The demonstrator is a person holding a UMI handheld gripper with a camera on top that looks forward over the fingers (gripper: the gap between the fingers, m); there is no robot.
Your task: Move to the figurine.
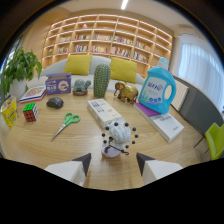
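Ahead, tongs (113, 163) gape — figurine (125, 92) well beyond, mid-table.

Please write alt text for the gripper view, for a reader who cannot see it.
The open claw points at a white ornament on a wooden table; beyond stand a golden elephant figurine, a cactus, a blue detergent bottle, scissors and bookshelves.
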